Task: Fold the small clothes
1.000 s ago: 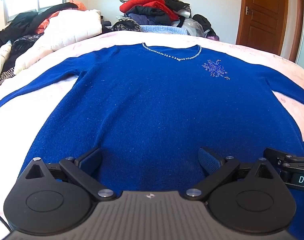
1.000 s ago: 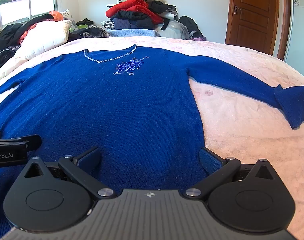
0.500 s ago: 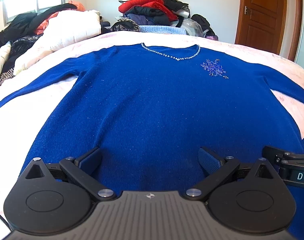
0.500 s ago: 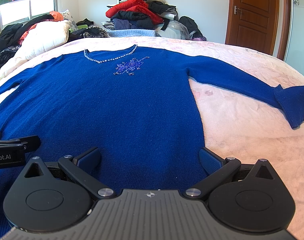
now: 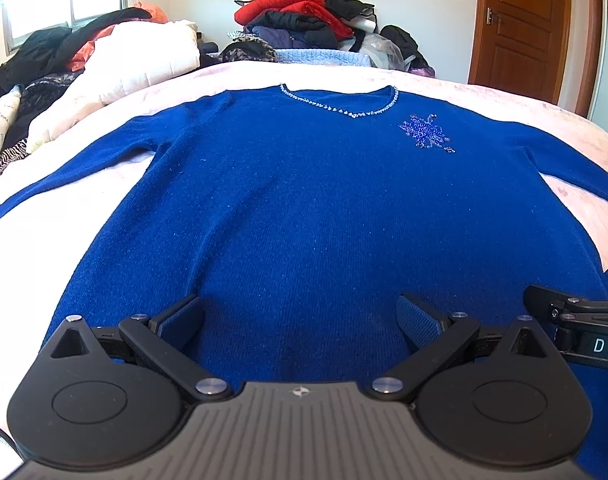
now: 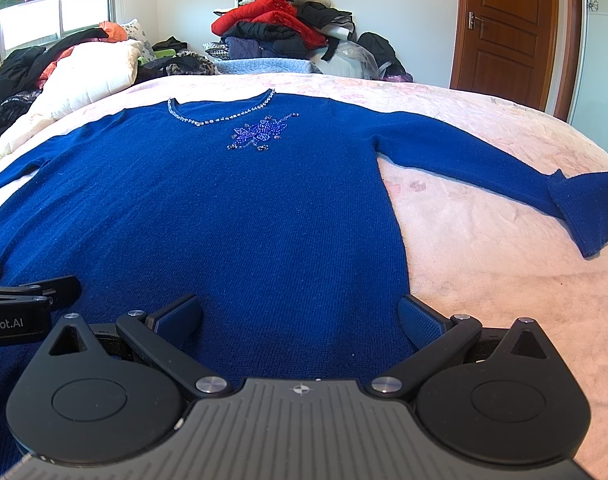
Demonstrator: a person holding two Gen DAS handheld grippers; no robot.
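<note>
A royal-blue knit sweater lies flat, face up, on the pale pink bed, with a beaded neckline and a beaded flower on the chest. It also fills the right wrist view. Its right sleeve stretches out to a turned-up cuff. My left gripper is open and empty over the lower hem area. My right gripper is open and empty over the hem near the sweater's right side edge. Each gripper shows at the edge of the other's view.
The bed is covered in a pale pink floral sheet. A heap of clothes stands at the far end. A white quilt and dark garments lie at the far left. A brown door is at the back right.
Both grippers have drifted very slightly; the sweater lies as before. Both stay open.
</note>
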